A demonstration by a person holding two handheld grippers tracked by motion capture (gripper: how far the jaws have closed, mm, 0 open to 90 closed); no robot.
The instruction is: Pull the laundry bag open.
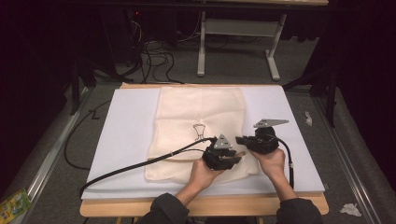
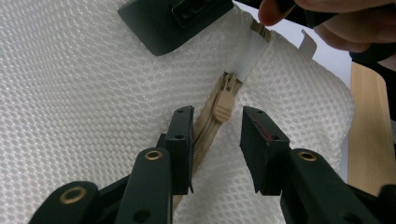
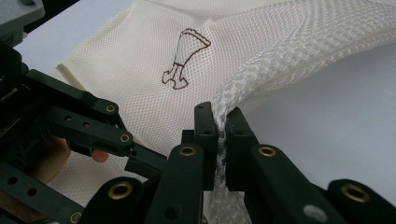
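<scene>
No words, brand names or numbers can be read anywhere; the one sign is a small dark brown line drawing [image 3: 183, 58] on the cream mesh bag [image 1: 177, 116], and it looks a bit like a flared skirt or dress on thin legs; in the high view it sits near the middle of the bag, toward 11 o'clock from the two grippers; a green and yellow packet [image 1: 13, 204] lies on the floor at 8 o'clock, its print too small to read.
</scene>
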